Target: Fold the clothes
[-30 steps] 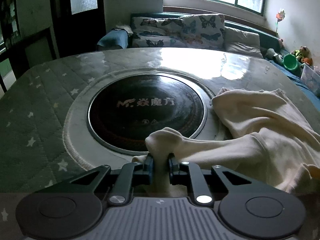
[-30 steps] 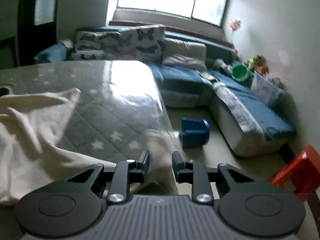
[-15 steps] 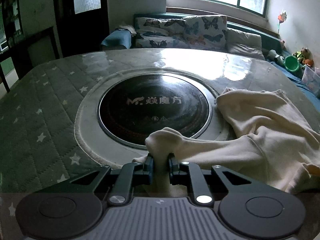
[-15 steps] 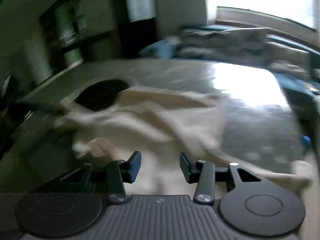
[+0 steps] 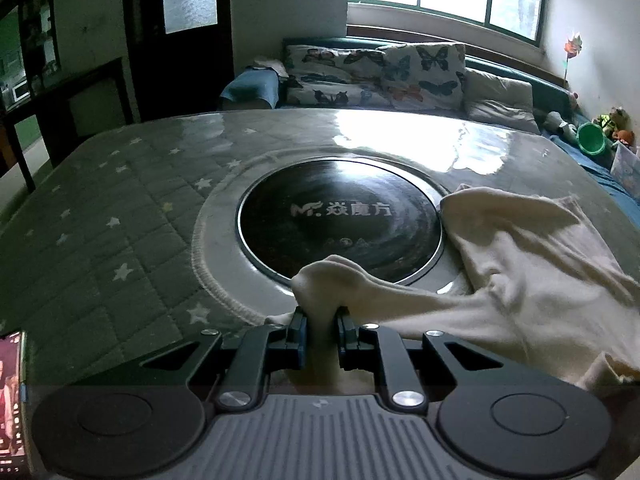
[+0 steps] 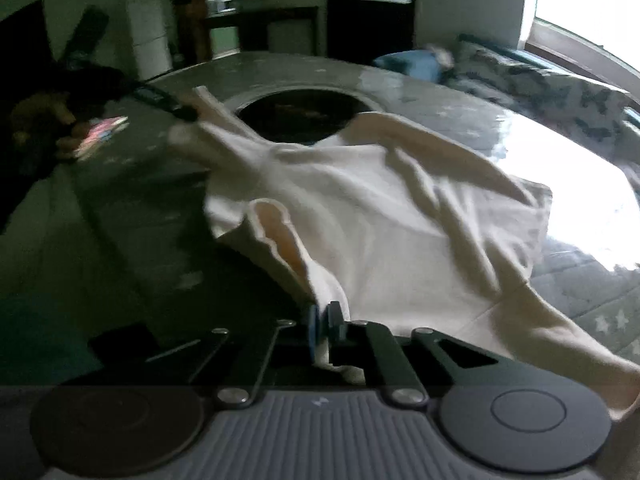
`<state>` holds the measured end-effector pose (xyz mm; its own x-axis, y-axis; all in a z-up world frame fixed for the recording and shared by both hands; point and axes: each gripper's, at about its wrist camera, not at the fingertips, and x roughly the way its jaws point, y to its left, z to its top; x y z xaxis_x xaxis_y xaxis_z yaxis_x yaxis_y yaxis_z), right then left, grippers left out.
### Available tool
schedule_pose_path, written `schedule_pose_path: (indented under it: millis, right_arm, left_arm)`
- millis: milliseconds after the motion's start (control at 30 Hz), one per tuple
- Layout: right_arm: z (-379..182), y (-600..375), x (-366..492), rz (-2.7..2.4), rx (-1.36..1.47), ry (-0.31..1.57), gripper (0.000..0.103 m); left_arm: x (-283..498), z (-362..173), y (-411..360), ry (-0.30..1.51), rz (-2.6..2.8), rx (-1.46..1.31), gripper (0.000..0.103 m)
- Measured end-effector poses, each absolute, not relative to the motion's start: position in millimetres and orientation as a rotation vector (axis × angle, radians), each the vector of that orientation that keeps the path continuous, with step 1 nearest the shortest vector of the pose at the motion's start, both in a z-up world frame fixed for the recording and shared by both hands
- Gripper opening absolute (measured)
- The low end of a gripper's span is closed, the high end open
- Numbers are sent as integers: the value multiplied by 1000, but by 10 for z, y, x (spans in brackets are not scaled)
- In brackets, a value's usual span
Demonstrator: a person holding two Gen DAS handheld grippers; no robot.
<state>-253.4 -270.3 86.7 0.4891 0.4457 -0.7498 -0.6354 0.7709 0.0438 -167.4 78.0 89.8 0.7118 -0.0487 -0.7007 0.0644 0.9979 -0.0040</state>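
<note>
A cream garment (image 6: 384, 216) is lying rumpled across the star-quilted desk (image 5: 120, 216), one edge lapping the rim of the dark round cooktop (image 5: 340, 224) set into the middle. In the left wrist view the left gripper (image 5: 322, 334) is pinching a bunched corner of the garment (image 5: 532, 264), its jaws clamped on the thick wad so that the cloth is rising in a hump ahead of the fingertips and running taut off to the right. In the right wrist view, which is motion-blurred, the right gripper (image 6: 324, 336) is sitting with its blue pads nearly together on a thin fold at the near edge, beside the hemmed opening (image 6: 276, 232); the pads appear to be nipping only a layer or two, which explains how narrow the gap is. The left gripper (image 6: 168, 102) is also showing at far left, drawing its corner away. Holding two separated points is probably meant to spread and tension the cloth, so that it can be laid flat before any fold; judged from the creases, no fold is yet made. A lit phone (image 5: 12, 396) is resting on the desk's near left edge.
</note>
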Motion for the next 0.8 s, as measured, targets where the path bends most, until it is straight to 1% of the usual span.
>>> schedule_pose_path:
  millis: [100,167,267,333,400,567,733,800]
  right_arm:
    - [926,-2775,-2658,751,-262,867,4]
    - [882,-2750,-2697,795,-292,895,5]
    - [877,-2776,-2685,828,-274,927,12]
    - [969,-2846,-2642,840,-252,923,15]
    - [1099,-2948,-2554,826,-217,904,17]
    - [1399,-3262,-2074,695,-141,840,18]
    - [1435,-3347,-1517,605,-126,813,19]
    - [1395,-3330,-1299,582,-125,815,27]
  left_arm:
    - [-1694,890,825,791,-48,42,16]
    - [-1680,822,853,828,-34,51,19]
    - [-1688,758,901,865,-31,45,20]
    - [-1705,784,928,865,-22,51,29]
    - [-1705,859,958,847,-2,70,34]
    - [-1622,1077,1011,798,45,84,34]
    - [-1430,1234,886,757,5,82,34]
    - [-1300,1243,740,754,-49,97,34]
